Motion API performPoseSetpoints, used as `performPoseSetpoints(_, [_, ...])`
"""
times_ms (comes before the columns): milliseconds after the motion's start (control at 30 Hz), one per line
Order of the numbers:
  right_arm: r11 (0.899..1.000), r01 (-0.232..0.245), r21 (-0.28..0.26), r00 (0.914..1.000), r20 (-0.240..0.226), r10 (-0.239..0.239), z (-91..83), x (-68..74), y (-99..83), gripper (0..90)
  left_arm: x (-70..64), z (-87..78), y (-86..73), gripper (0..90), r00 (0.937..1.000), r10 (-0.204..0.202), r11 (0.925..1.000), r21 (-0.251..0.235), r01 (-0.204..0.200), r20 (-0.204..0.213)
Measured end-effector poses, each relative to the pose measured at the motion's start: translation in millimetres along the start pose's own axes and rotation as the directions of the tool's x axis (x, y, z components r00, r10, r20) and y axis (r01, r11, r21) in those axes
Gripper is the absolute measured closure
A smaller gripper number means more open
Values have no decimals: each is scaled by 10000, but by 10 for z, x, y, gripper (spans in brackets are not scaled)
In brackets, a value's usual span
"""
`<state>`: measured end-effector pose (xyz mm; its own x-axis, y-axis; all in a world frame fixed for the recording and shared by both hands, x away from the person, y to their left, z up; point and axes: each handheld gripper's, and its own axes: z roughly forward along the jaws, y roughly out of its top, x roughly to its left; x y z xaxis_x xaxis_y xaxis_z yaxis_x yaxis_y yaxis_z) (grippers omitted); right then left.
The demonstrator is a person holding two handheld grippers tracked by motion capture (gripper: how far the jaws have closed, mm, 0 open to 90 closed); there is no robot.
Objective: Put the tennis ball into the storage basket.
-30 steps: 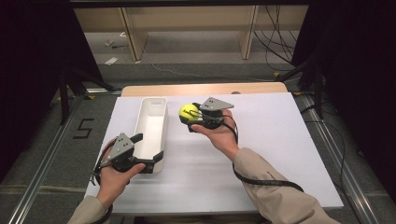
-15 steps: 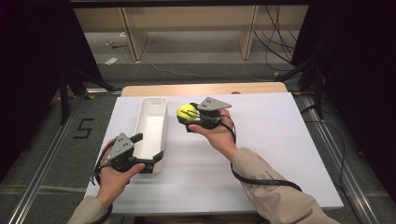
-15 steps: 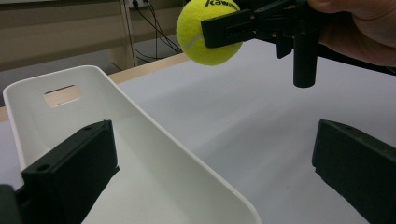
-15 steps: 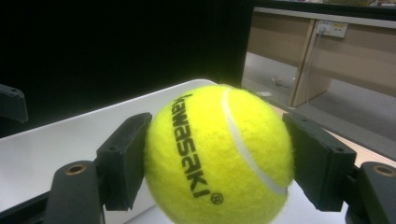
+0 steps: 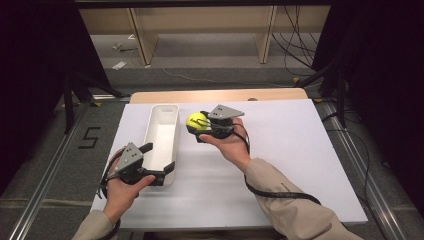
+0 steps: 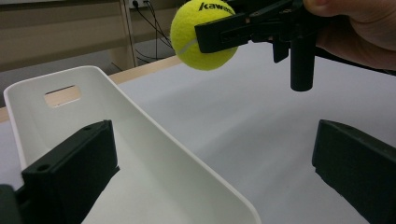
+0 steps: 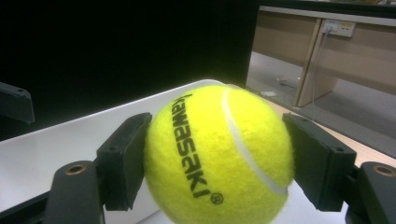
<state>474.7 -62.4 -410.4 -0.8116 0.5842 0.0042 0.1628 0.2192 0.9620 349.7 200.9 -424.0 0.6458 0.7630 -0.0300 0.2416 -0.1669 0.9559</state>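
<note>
A yellow tennis ball [image 5: 195, 120] marked "Kawasaki" is held above the white table, just right of the long white bin [image 5: 173, 131]. My right gripper [image 5: 200, 125] is shut on the ball [image 7: 217, 154], one black jaw on each side. In the left gripper view the ball [image 6: 203, 35] hangs beyond and above the bin's right wall [image 6: 154, 135]. My left gripper [image 5: 159, 157] is open at the bin's near end and straddles that wall, one jaw inside and one outside [image 6: 212, 179]. The bin looks empty.
The white tabletop [image 5: 290, 145] stretches wide to the right of the bin. A wooden strip [image 5: 220, 95] runs along its far edge, with wooden shelving [image 5: 200, 25] and floor cables [image 5: 295, 45] beyond. A "5" [image 5: 89, 137] marks the floor at left.
My right gripper has carried the ball a little to the left, closer to the bin. The left gripper and the bin have stayed put.
</note>
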Motion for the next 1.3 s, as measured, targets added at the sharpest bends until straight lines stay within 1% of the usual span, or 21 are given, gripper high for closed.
performPoseSetpoints(1300, [10000,-19,-13,9999,-145,19,54,33,22,278,-5,6,0,0,10000,5,10000,1,-5,15])
